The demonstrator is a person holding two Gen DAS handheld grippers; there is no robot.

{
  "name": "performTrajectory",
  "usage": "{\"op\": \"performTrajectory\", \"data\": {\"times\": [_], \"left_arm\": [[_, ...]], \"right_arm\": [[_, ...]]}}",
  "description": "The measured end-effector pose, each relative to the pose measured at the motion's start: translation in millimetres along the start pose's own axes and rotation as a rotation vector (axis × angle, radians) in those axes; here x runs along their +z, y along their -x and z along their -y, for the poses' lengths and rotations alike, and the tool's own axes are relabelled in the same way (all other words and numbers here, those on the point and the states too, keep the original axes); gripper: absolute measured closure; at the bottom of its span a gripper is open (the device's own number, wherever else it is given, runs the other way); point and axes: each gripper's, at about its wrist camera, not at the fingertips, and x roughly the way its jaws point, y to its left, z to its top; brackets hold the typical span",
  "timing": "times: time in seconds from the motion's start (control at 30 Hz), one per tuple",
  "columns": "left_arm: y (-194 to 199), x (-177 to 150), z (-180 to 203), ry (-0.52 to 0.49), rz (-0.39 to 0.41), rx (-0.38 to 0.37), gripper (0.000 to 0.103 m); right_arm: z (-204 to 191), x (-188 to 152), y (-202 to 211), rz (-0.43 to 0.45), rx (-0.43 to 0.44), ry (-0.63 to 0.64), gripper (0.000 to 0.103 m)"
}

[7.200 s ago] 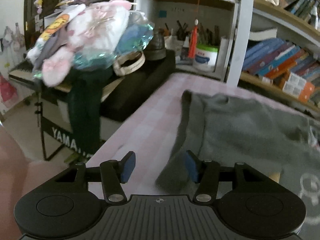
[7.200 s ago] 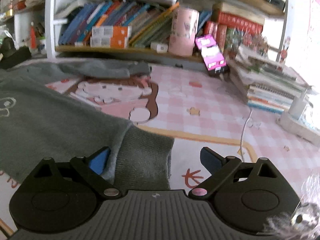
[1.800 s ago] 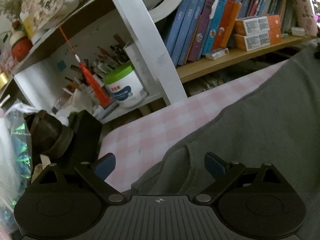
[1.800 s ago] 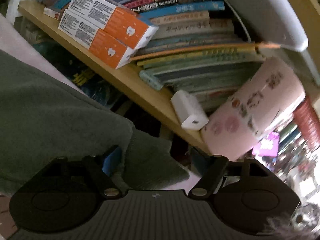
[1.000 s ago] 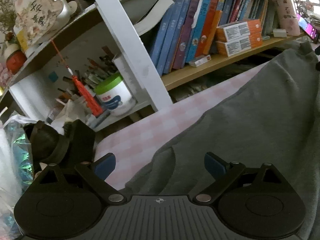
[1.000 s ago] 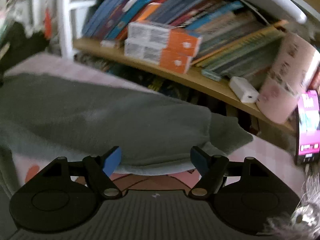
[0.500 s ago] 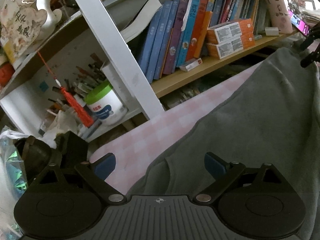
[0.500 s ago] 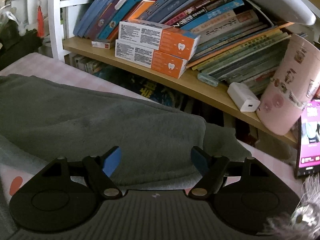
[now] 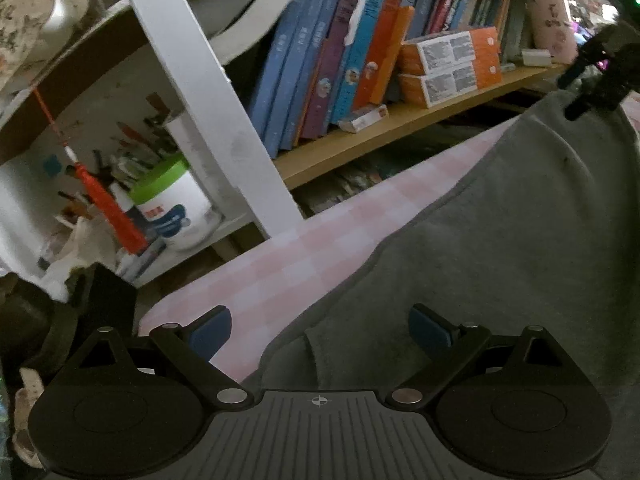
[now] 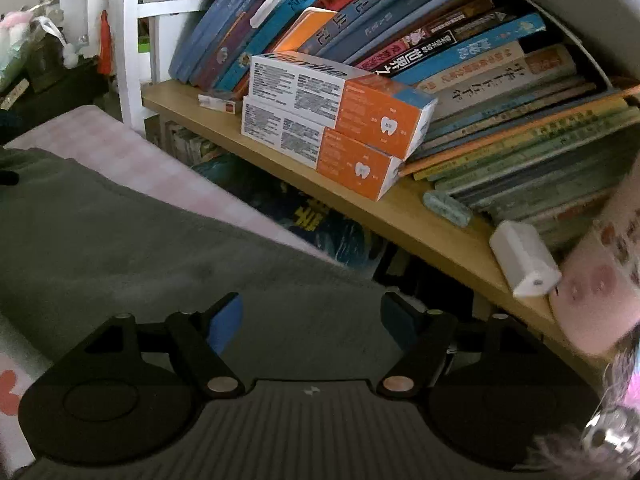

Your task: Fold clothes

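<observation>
1. Grey fleecy garment (image 9: 500, 240) lies soft and rumpled on the pink checked cloth (image 9: 320, 240).
2. Left hand-held gripper (image 9: 320, 330) and right hand-held gripper (image 10: 312, 320) both gape wide above it, clamping nothing.
3. Wooden bookshelf (image 10: 400, 216) behind.

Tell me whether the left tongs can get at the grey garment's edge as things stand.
Probably yes: the left tongs stand open right over the grey garment, its edge lying between the fingers on the pink checked cover, nothing in between.

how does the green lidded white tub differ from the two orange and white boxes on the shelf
The green-lidded white plastic tub is round and stands upright alone in the white cubby; the two orange-and-white cardboard boxes are long, rectangular, and lie flat, stacked one on the other, on the wooden shelf before the books. Both carry printed labels.
</observation>
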Motion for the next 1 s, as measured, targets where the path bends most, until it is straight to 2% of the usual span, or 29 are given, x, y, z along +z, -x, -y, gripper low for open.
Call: {"op": "performTrajectory", "data": {"times": [0.13, 0.27, 0.33, 0.43, 0.63, 0.73, 0.77, 0.8, 0.83, 0.87, 0.9, 0.93, 1.0], "left_arm": [[-7, -2, -4, 0.004, -0.002, -0.011, 0.006], [-12, -1, -15, 0.056, -0.002, -0.006, 0.007], [-17, -1, -20, 0.073, -0.016, -0.040, 0.007], [-24, -1, -26, 0.092, -0.039, -0.094, 0.014], [-40, -2, -39, 0.176, -0.055, -0.189, 0.015], [-45, -3, -45, 0.238, -0.068, -0.246, 0.025], [-45, -4, -46, 0.256, -0.071, -0.262, 0.032], [-44, -5, -48, 0.276, -0.077, -0.281, 0.036], [-44, -6, -49, 0.290, -0.083, -0.289, 0.038], [-41, -6, -48, 0.285, -0.088, -0.298, 0.043], [-39, -6, -47, 0.280, -0.093, -0.308, 0.052], [-37, -6, -46, 0.275, -0.098, -0.317, 0.057], [-31, -5, -42, 0.259, -0.117, -0.338, 0.075]], "right_arm": [[6, 8, -12, -0.005, -0.002, 0.034, 0.028], [13, 14, -22, -0.008, 0.016, 0.022, 0.031], [17, 17, -27, -0.018, 0.037, 0.009, 0.032], [23, 16, -35, -0.057, 0.057, -0.002, 0.037], [39, 9, -40, -0.069, 0.116, -0.096, 0.037], [40, 6, -39, -0.061, 0.122, -0.119, 0.039], [40, 6, -38, -0.061, 0.123, -0.122, 0.041], [40, 6, -37, -0.063, 0.124, -0.121, 0.048], [41, 5, -34, -0.067, 0.129, -0.119, 0.060], [41, 4, -30, -0.073, 0.135, -0.121, 0.068], [42, 2, -27, -0.080, 0.142, -0.123, 0.082], [43, 0, -23, -0.087, 0.149, -0.126, 0.088], [37, -6, -14, -0.087, 0.134, -0.101, 0.091]]}}
